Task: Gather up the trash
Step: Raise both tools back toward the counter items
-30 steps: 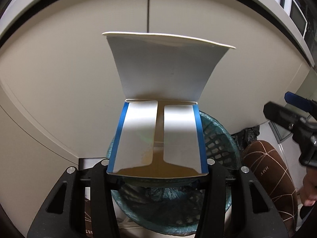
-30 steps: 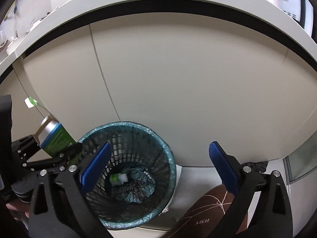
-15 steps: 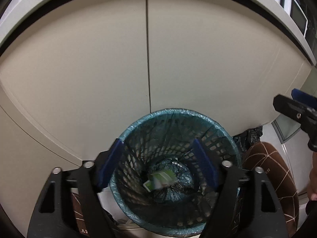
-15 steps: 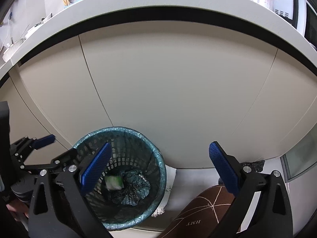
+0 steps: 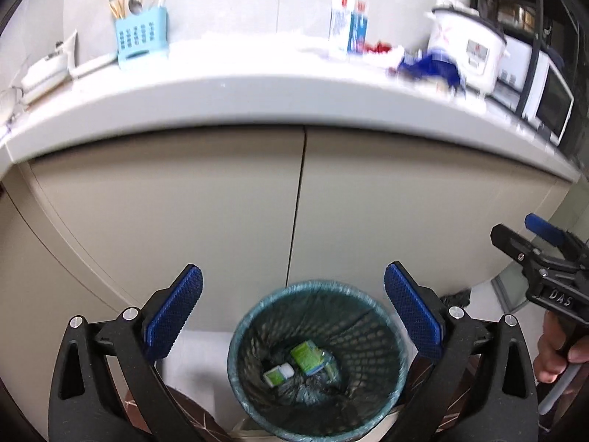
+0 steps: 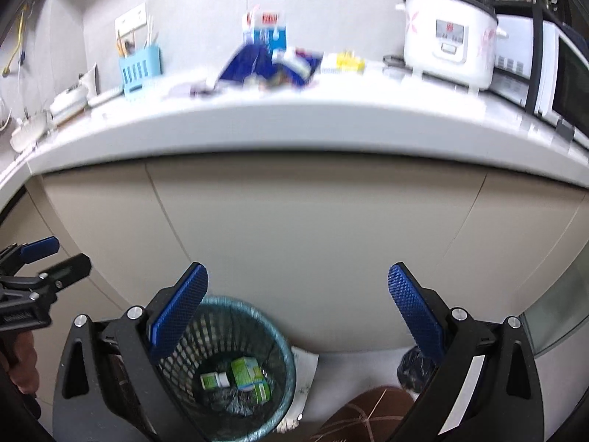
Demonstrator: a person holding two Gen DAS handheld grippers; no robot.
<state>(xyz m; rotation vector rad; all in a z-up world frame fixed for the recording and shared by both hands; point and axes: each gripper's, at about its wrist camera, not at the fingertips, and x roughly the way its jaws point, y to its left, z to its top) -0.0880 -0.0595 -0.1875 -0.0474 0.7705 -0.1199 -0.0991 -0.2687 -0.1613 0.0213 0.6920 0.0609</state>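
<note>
Gaping wide and empty — both: left hand-held gripper (image 5: 293,283) just opened, right hand-held gripper (image 6: 298,283) marked "DAS".

both grippers have black angular plastic frames with silver screws. the left gripper (image 5: 293,307) and right gripper (image 6: 298,307) carry blue cross-hatched pads (image 5: 173,316). white "das" lettering marks the right one's body.
</note>
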